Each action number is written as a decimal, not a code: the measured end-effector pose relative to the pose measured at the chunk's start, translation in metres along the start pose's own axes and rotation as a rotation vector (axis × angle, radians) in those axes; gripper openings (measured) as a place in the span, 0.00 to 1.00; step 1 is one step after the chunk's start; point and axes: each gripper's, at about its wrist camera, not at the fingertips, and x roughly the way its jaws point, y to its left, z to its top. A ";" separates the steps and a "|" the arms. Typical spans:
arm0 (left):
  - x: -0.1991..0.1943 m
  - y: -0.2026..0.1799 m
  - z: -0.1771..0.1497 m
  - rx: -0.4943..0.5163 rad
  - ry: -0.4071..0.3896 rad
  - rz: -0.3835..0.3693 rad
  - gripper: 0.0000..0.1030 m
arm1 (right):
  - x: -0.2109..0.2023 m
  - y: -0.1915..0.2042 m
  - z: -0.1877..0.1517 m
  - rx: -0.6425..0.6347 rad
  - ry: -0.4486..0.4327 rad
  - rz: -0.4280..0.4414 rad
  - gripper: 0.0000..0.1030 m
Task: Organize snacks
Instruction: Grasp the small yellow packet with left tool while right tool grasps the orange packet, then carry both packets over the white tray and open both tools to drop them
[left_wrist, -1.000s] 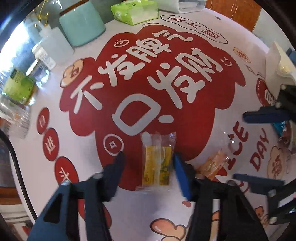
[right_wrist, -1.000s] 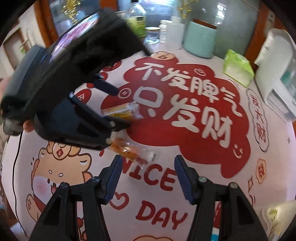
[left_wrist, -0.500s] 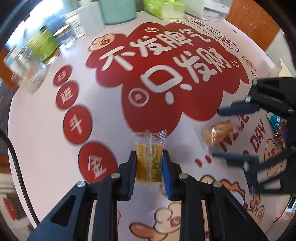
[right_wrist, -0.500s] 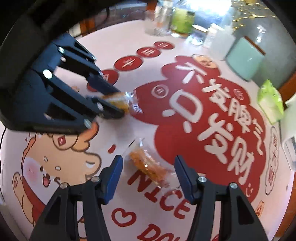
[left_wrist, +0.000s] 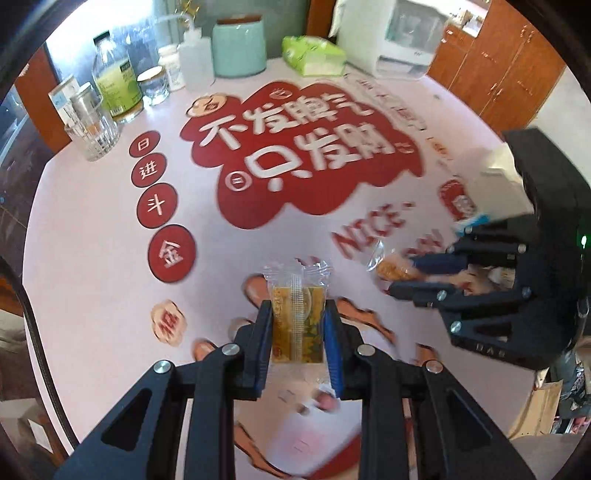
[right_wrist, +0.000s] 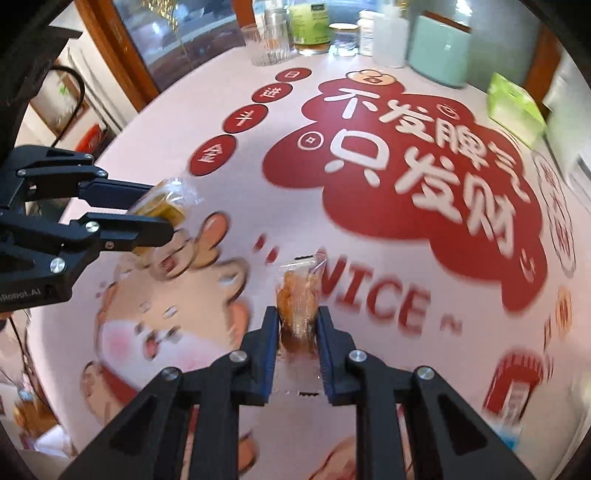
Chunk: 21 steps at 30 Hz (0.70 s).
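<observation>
Left wrist view: my left hand-held gripper (left_wrist: 298, 332) is clamped on a yellow snack packet (left_wrist: 297, 325), its pads pressing both long edges and the crimped clear end poking out beyond the tips; the packet hangs clear of the counter (left_wrist: 92, 236), nearer me than the big red cloud print (left_wrist: 295, 155); to the right of that print my right hand-held gripper (left_wrist: 400, 275) pinches an orange snack packet (left_wrist: 391, 267); a white box (left_wrist: 495, 192) sits just behind it.

Right wrist view: the right hand-held gripper (right_wrist: 297, 332) is closed narrowly on the orange snack packet (right_wrist: 297, 295), which stands up between the pads below the red cloud print (right_wrist: 406, 192), over the "NICE" lettering; left of the print the left hand-held gripper (right_wrist: 166, 218) carries the yellow snack packet (right_wrist: 162, 205).

I judge both pick-ups done, and the carrying step is in hand; next I need a container or spot for them; I cannot tell whether the white box is it; I should keep both grips firm while travelling.
</observation>
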 end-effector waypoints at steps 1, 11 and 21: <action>-0.009 -0.010 -0.005 0.002 -0.014 -0.006 0.23 | -0.012 0.003 -0.012 0.020 -0.017 -0.003 0.19; -0.072 -0.122 -0.016 0.000 -0.141 -0.056 0.23 | -0.135 -0.005 -0.108 0.137 -0.173 -0.085 0.20; -0.083 -0.292 0.010 0.038 -0.200 -0.077 0.23 | -0.258 -0.090 -0.205 0.275 -0.339 -0.197 0.20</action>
